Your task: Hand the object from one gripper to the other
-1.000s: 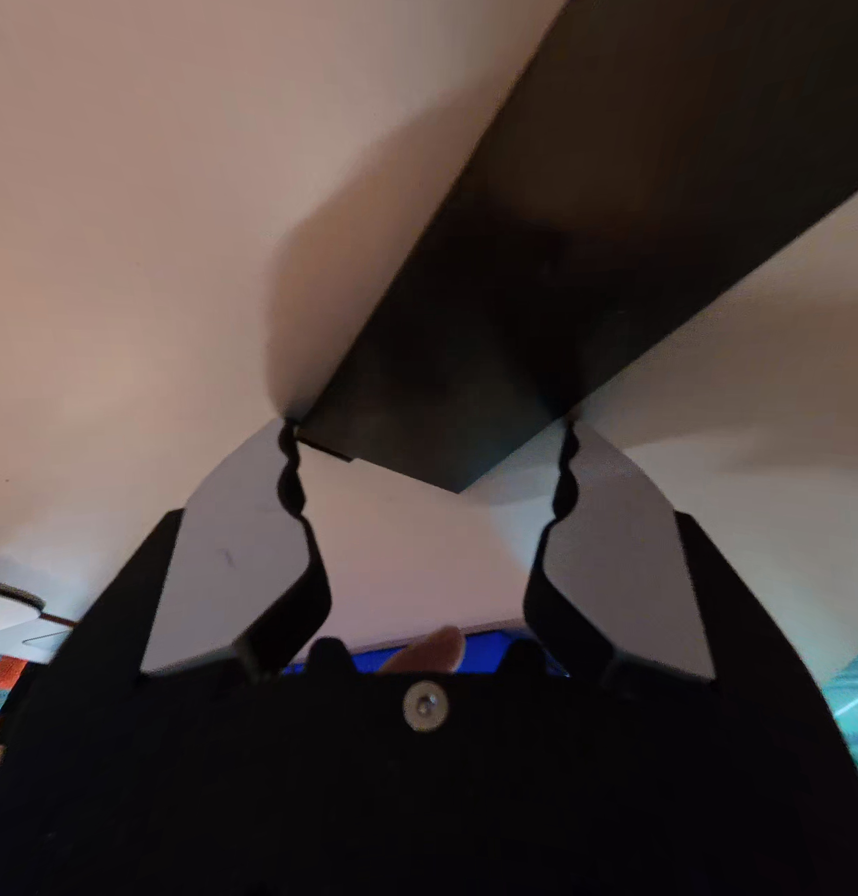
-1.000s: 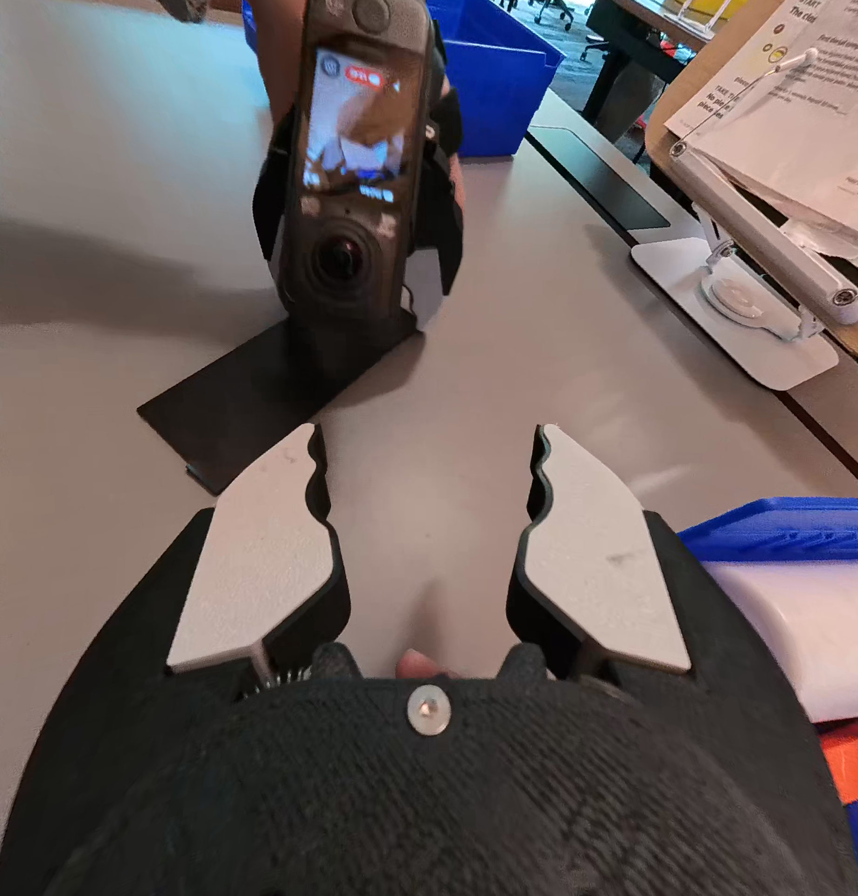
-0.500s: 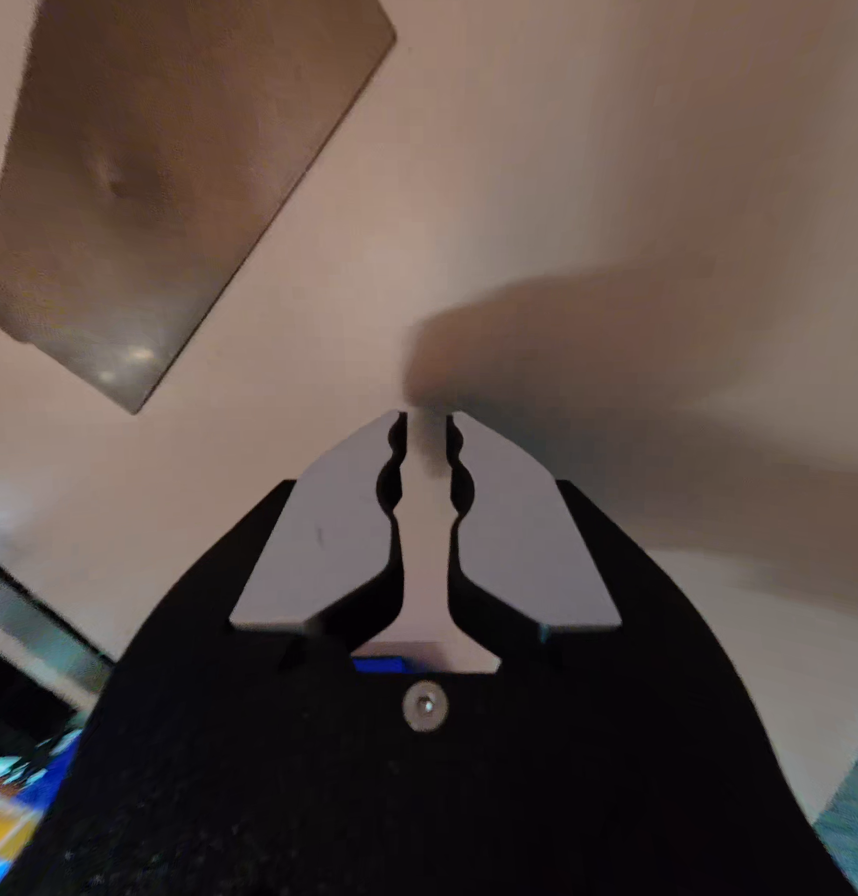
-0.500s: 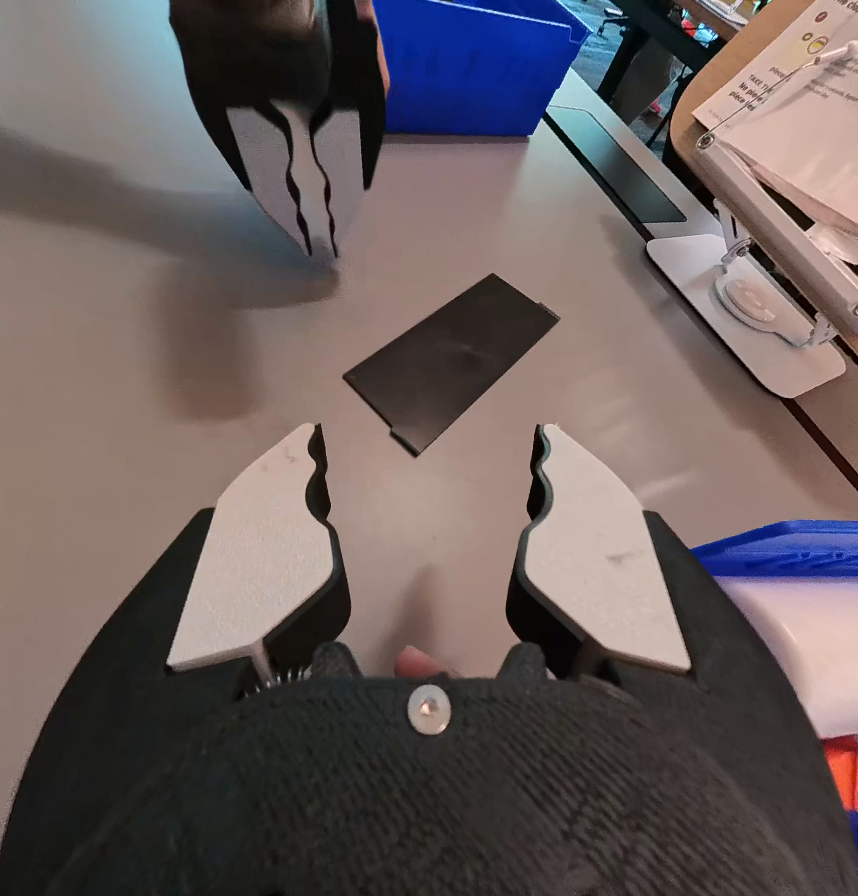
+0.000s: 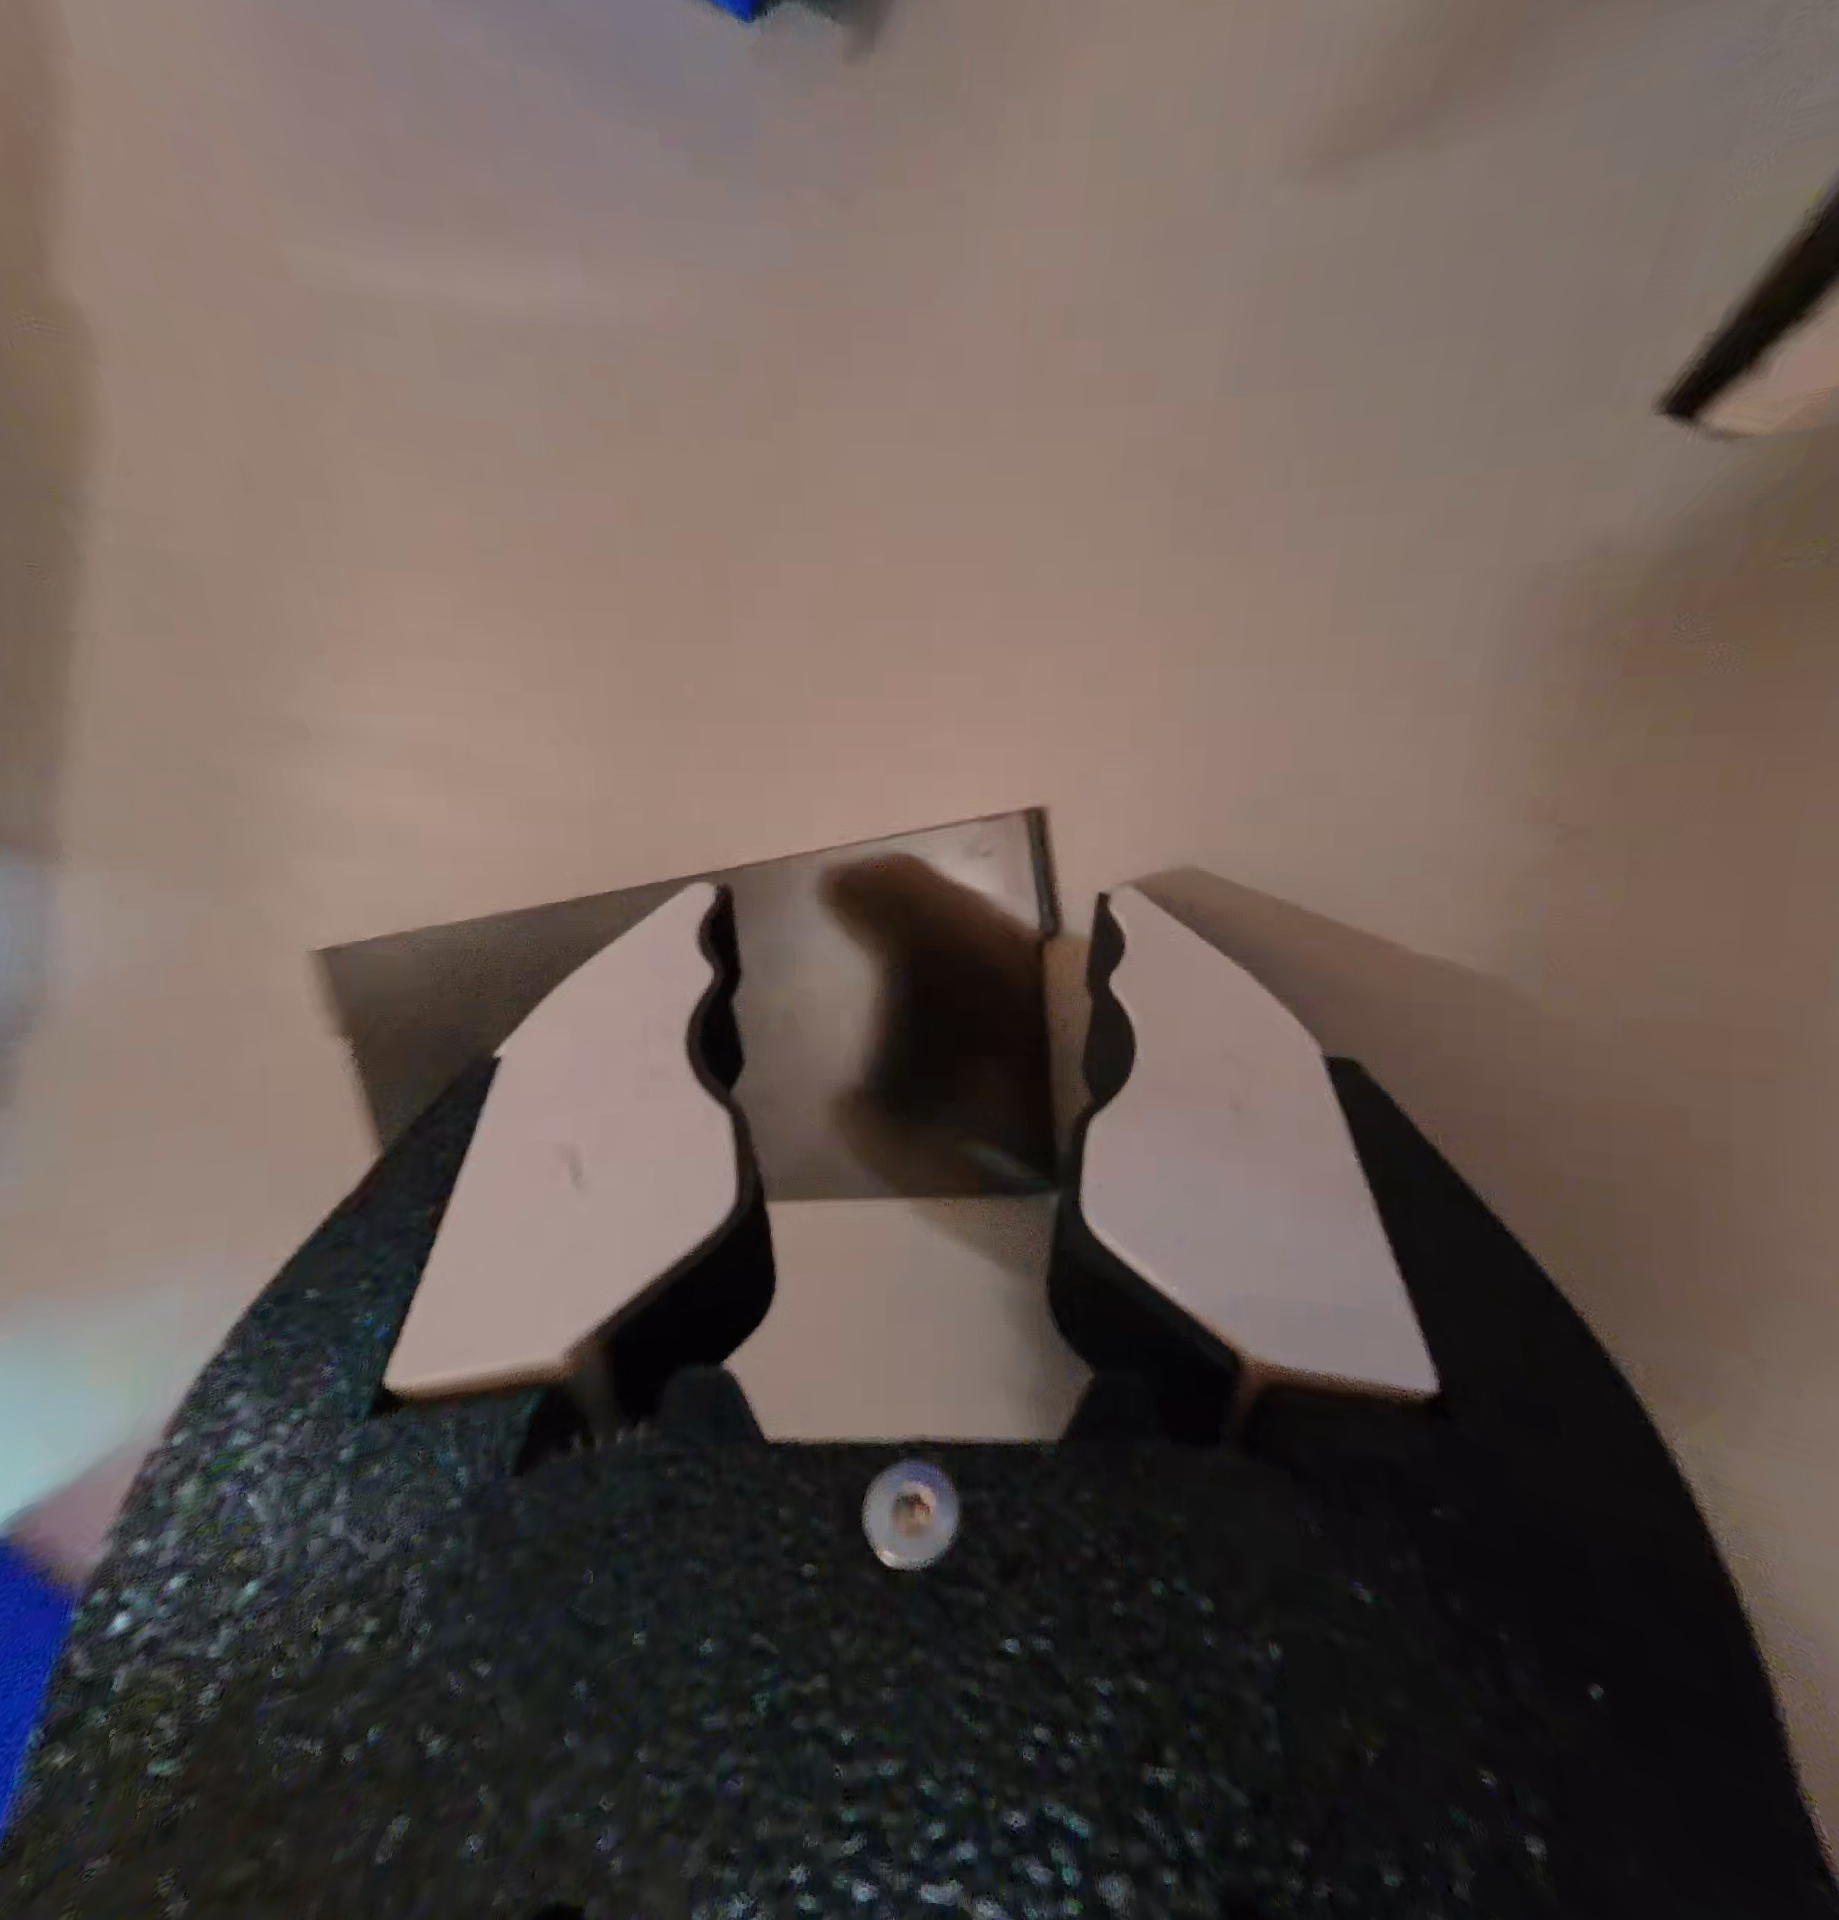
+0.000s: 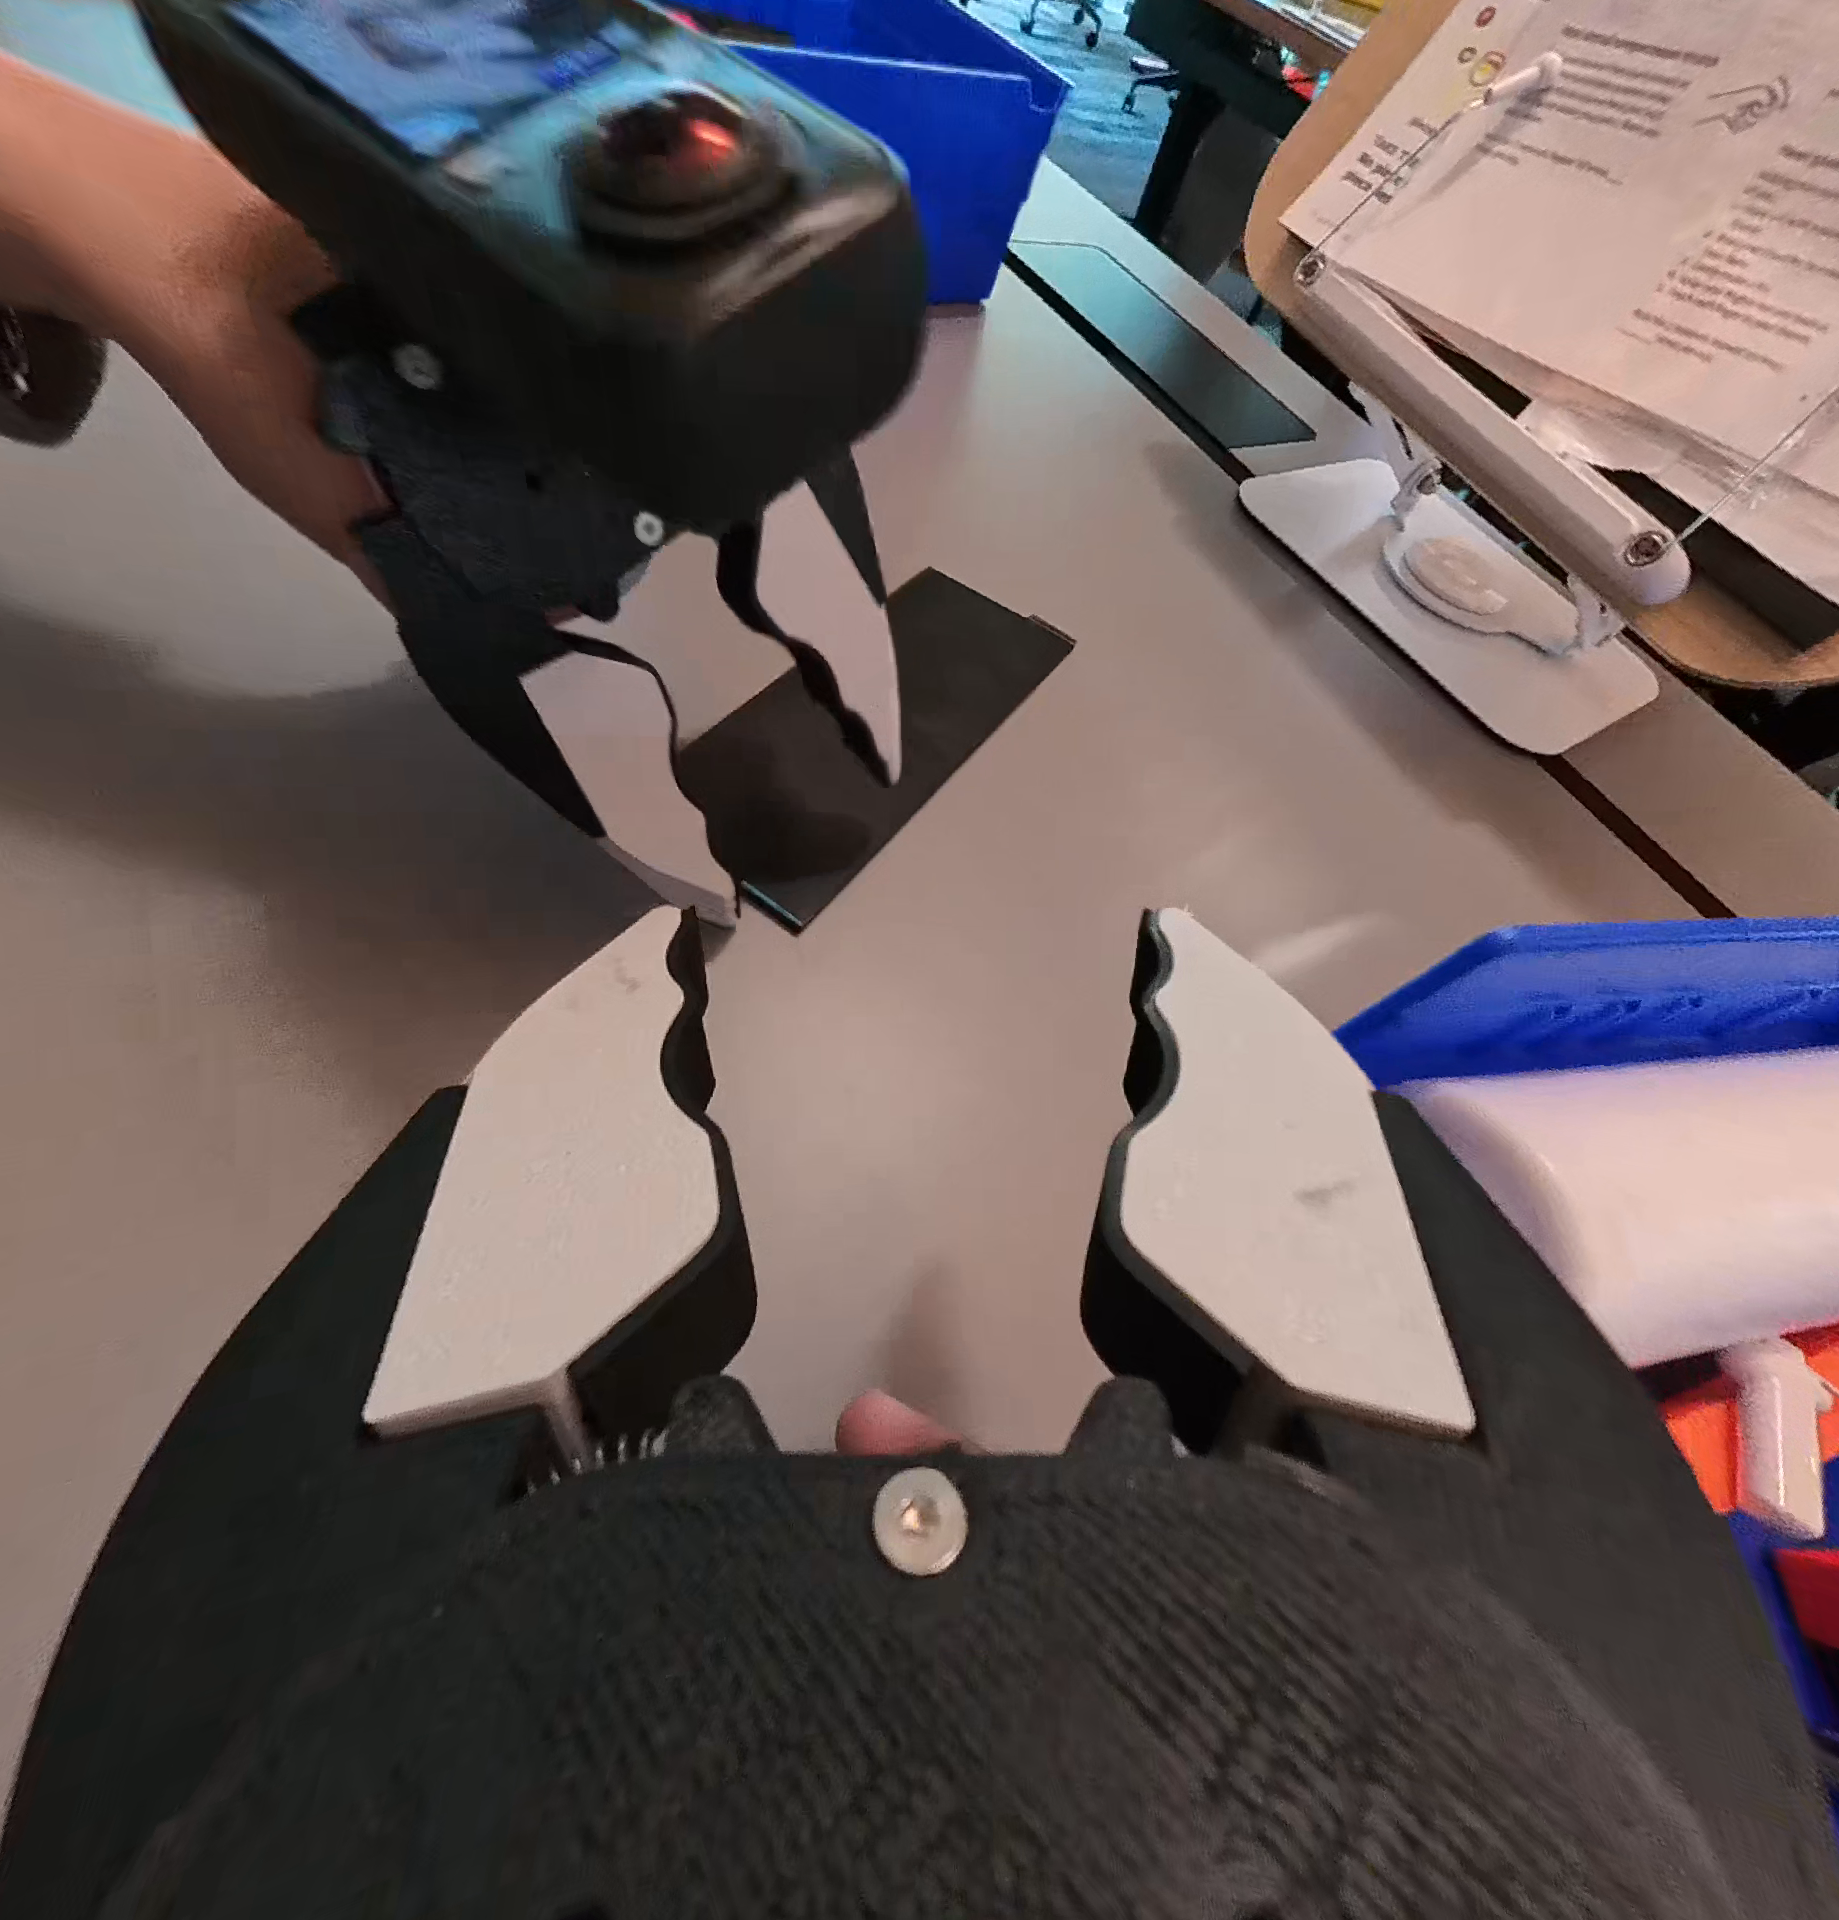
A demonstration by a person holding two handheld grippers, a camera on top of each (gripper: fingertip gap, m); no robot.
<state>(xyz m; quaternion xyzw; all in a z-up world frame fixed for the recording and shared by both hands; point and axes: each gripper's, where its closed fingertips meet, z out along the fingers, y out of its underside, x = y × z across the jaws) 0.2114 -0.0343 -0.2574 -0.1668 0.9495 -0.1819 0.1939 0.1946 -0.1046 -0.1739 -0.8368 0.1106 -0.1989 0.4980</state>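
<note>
A flat black rectangular plate (image 6: 956, 675) lies on the grey table (image 6: 271, 987). In the left wrist view it shows shiny between my fingers (image 5: 873, 1049). My left gripper (image 5: 913, 899) is open and points down at the plate's near end, one finger on each side of it. It also shows in the right wrist view (image 6: 806, 844), held by a person's hand (image 6: 167, 312). Whether its fingertips touch the plate I cannot tell. My right gripper (image 6: 920, 920) is open and empty, just in front of the plate's near corner.
A blue bin (image 6: 894, 156) stands at the back of the table. A paper holder on a white base (image 6: 1466, 592) stands at the right. Another blue bin (image 6: 1621, 997) with a white object sits close at my right. A dark inset panel (image 6: 1154, 343) lies in the tabletop.
The left gripper, shut and away from the plate half a second ago, has opened and come down over the plate's near end. The right gripper has stayed open and hardly moved.
</note>
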